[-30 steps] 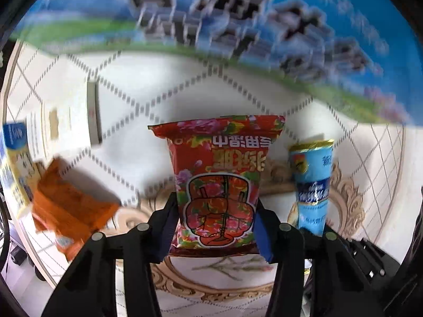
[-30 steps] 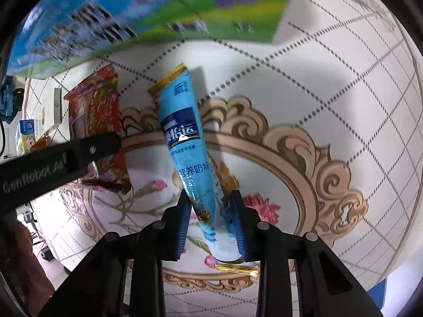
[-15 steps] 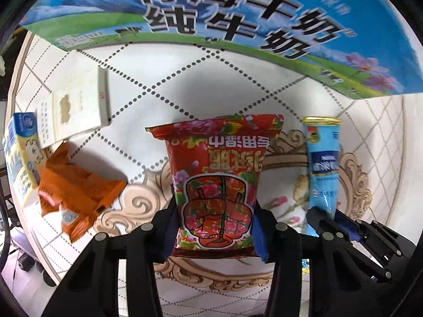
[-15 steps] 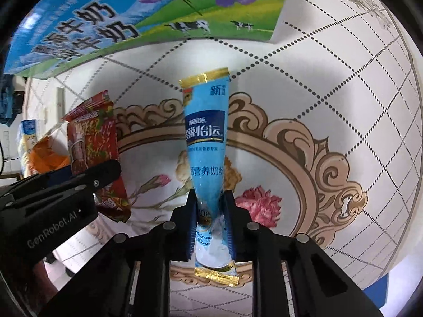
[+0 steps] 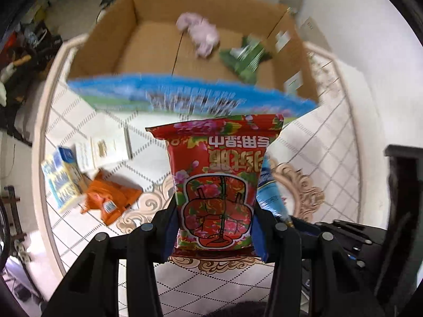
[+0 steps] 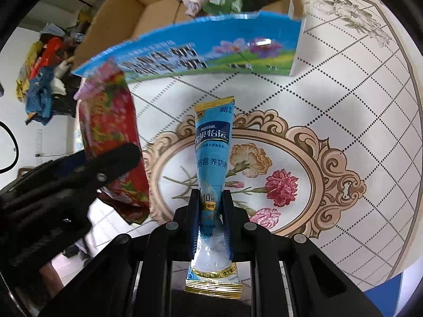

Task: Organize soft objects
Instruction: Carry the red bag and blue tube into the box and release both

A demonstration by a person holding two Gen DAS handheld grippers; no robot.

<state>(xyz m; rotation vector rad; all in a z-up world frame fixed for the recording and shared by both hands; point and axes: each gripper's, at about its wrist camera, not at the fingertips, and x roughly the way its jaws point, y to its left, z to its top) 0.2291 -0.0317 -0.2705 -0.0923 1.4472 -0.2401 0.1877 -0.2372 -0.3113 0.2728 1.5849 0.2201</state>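
My left gripper (image 5: pixel 214 225) is shut on a red flowered snack bag (image 5: pixel 216 179) and holds it up above the table. The bag also shows at the left of the right wrist view (image 6: pixel 111 142). My right gripper (image 6: pixel 210 203) is shut on a long blue milk-powder sachet (image 6: pixel 212 153), held upright; its side shows beside the red bag in the left wrist view (image 5: pixel 269 195). Beyond both stands an open cardboard box (image 5: pixel 158 45) with a blue printed front (image 6: pixel 211 50). Inside it lie a pale purple soft toy (image 5: pixel 201 35) and a green packet (image 5: pixel 246 58).
On the round patterned table (image 6: pixel 343 84) at the left lie an orange packet (image 5: pixel 109 198), a blue-yellow carton (image 5: pixel 62 177) and a white box (image 5: pixel 105 150). Clutter sits on the floor past the table's left edge (image 6: pixel 42 79).
Both grippers have risen with their packets. The view now reaches over the box's front wall into its inside, where the toy and the green packet show.
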